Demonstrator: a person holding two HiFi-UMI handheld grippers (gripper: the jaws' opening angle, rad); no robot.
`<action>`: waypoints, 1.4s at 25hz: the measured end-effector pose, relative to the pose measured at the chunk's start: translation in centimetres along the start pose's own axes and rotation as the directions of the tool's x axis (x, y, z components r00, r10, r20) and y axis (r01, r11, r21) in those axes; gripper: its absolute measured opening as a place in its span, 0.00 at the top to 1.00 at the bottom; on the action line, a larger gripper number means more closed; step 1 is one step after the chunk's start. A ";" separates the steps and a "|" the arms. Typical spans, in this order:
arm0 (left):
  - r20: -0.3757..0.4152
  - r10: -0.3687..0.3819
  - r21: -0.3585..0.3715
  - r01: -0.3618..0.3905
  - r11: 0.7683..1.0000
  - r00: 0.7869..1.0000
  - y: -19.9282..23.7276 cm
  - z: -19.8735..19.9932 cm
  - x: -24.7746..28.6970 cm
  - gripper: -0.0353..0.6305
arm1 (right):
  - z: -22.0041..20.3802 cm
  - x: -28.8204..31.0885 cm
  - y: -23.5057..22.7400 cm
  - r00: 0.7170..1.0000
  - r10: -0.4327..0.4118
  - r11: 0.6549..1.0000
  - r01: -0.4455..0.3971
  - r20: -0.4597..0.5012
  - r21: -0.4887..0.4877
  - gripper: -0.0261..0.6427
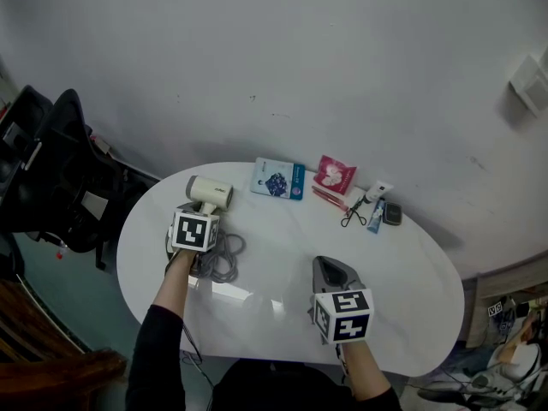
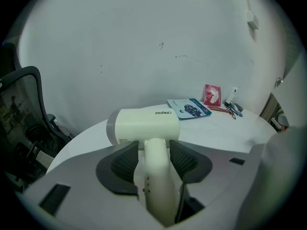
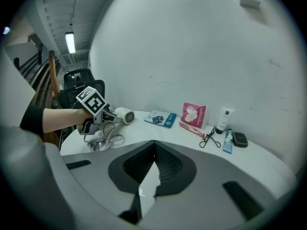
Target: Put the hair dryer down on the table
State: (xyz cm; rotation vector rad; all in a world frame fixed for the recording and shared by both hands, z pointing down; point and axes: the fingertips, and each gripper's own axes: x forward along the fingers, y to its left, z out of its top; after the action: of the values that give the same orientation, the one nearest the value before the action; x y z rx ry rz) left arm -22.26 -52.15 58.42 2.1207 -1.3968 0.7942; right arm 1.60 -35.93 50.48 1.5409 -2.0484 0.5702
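Note:
The cream hair dryer [image 1: 210, 193] [image 2: 144, 126] [image 3: 123, 115] lies at the left of the white oval table [image 1: 411, 272], its barrel pointing toward the wall. Its handle runs between the jaws of my left gripper [image 1: 204, 211] [image 2: 153, 152]; the pads stand close on either side with a thin gap, so the gripper is open. The grey cord [image 1: 221, 259] [image 3: 103, 140] lies coiled on the table beside that hand. My right gripper [image 1: 334, 272] [image 3: 153, 150] hovers over the table's near middle, shut with its tips together and nothing in it.
Along the back of the table lie a blue packet [image 1: 278, 179], a red packet [image 1: 334, 174], a white tube [image 1: 374, 195], an eyelash curler [image 1: 354, 214], a blue tube [image 1: 377, 215] and a dark case [image 1: 392, 213]. A black office chair [image 1: 51, 169] stands to the left.

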 end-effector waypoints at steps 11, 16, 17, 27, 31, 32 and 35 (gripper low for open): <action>0.205 -0.073 -0.065 0.088 0.994 0.976 -0.2 4.2 -4.3 0.62 | -0.1 -0.2 0.6 1.000 0.013 1.000 -0.013 0.002 -0.006 0.96; 0.329 -0.152 -0.117 0.201 0.973 0.932 -1.2 6.6 -8.0 0.62 | 0.2 -0.3 0.9 1.000 0.023 1.000 -0.023 0.012 -0.001 0.96; 0.351 -0.165 -0.123 0.221 0.968 0.922 -1.5 7.0 -8.8 0.63 | 0.3 -0.3 0.9 1.000 0.026 1.000 -0.026 0.016 -0.001 0.96; 0.496 -0.158 -0.122 0.248 0.961 0.854 -3.3 7.6 -15.5 0.87 | 0.9 -1.3 0.5 0.997 0.053 0.999 -0.054 0.057 0.011 0.96; 0.525 -0.157 -0.136 0.264 0.955 0.837 -4.6 6.3 -17.2 0.93 | 1.0 -1.6 0.5 0.995 0.071 0.997 -0.072 0.068 0.008 0.96; 0.529 -0.159 -0.147 0.274 0.950 0.834 -5.0 5.8 -17.4 0.93 | 1.0 -1.7 0.5 0.995 0.077 0.997 -0.078 0.070 0.008 0.96; 0.523 -0.157 -0.189 0.293 0.937 0.838 -6.0 4.1 -17.7 0.94 | 1.0 -2.1 0.6 0.992 0.105 0.994 -0.106 0.076 0.015 0.96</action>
State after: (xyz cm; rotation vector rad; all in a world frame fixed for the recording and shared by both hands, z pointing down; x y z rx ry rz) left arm -21.37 -41.15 42.84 2.3082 -1.3544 -0.0559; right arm 1.33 -34.82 48.43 1.4927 -2.1979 0.5805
